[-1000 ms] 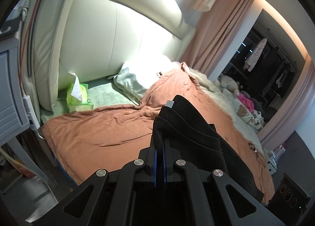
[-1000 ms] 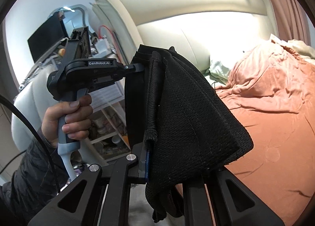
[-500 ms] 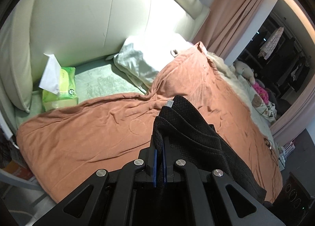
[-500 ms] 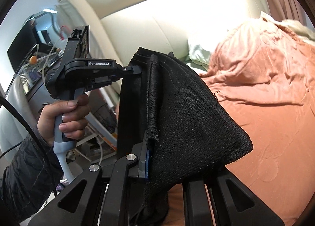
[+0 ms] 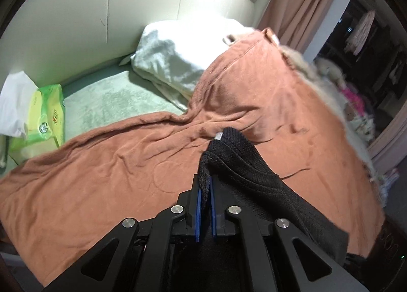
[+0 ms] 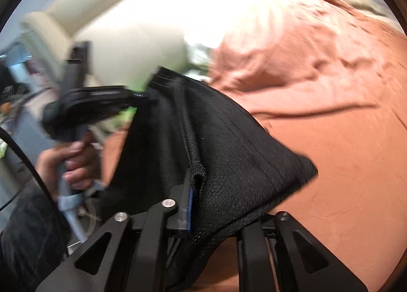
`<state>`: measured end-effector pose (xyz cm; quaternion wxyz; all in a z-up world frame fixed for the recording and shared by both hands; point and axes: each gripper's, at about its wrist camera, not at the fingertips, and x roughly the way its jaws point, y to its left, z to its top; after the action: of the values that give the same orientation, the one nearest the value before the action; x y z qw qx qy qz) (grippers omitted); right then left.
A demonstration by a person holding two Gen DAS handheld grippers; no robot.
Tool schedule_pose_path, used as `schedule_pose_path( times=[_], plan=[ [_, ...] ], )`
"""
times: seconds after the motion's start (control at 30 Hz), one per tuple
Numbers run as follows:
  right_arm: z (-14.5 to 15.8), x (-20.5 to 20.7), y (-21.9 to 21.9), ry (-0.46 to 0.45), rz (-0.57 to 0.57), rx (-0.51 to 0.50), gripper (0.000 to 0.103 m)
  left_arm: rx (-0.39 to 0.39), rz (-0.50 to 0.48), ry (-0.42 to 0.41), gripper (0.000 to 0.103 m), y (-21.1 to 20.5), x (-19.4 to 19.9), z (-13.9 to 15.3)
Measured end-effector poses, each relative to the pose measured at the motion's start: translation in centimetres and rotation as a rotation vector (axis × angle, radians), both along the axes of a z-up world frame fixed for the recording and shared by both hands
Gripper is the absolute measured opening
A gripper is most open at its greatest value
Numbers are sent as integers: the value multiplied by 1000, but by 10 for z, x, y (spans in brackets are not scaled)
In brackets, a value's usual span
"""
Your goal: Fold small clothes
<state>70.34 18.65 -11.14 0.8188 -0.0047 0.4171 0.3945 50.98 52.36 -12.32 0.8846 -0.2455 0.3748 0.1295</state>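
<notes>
Nearest in the left wrist view, the left gripper [image 5: 205,185] has its jaws set narrowly, and they have just been opening a little; the folded edge of the black knit garment [image 5: 244,172] sits between the blue pads [image 5: 199,205], though whether they press on it I cannot tell. From there the garment runs toward 4 o'clock, draped over the gripper's right side.

In the right wrist view, the right gripper [image 6: 203,185] has also just been widening its jaws. The garment's hem lies against the one blue pad that shows, with cloth covering the other finger, so its grip cannot be told. The garment spreads up toward 11 o'clock, where the other gripper meets its top edge, held in a person's hand [image 6: 73,157] above a dark sleeve [image 6: 25,228]; this part is blurred.

Under the garment spreads a rust-orange blanket [image 5: 101,177] on the bed. Farther off, at 10 o'clock, a green tissue pack [image 5: 43,119] rests on a pale green sheet [image 5: 106,98]. At 12 o'clock lies a white pillow [image 5: 178,53] before a cream headboard [image 5: 127,12]. Pink curtains [image 5: 305,4] hang at 1 o'clock.
</notes>
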Motion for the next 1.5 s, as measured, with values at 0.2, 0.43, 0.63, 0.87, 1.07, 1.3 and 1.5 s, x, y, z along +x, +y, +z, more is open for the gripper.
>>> schedule_pose_path(
  times=[0.2, 0.43, 0.63, 0.87, 1.07, 1.3, 1.5],
  plan=[
    [-7, 6, -30, 35, -102, -16, 58, 31, 28, 38, 54, -8, -5, -8],
    [10, -15, -49, 34, -96, -15, 59, 20, 33, 51, 59, -23, -26, 0],
    [45, -47, -91, -27, -125, -23, 87, 34, 47, 19, 76, -51, -62, 25],
    [104, -117, -138, -165, -170, -62, 103, 58, 43, -58, 103, -102, -112, 63],
    [140, -169, -185, -217, -216, -55, 103, 50, 14, -98, 103, -141, -146, 89],
    [170, -229, -234, -271, -268, -37, 103, 76, -33, -140, 103, -187, -178, 121],
    [189, -284, -277, -306, -315, -15, 103, 115, -84, -172, 103, -230, -202, 144]
  ],
)
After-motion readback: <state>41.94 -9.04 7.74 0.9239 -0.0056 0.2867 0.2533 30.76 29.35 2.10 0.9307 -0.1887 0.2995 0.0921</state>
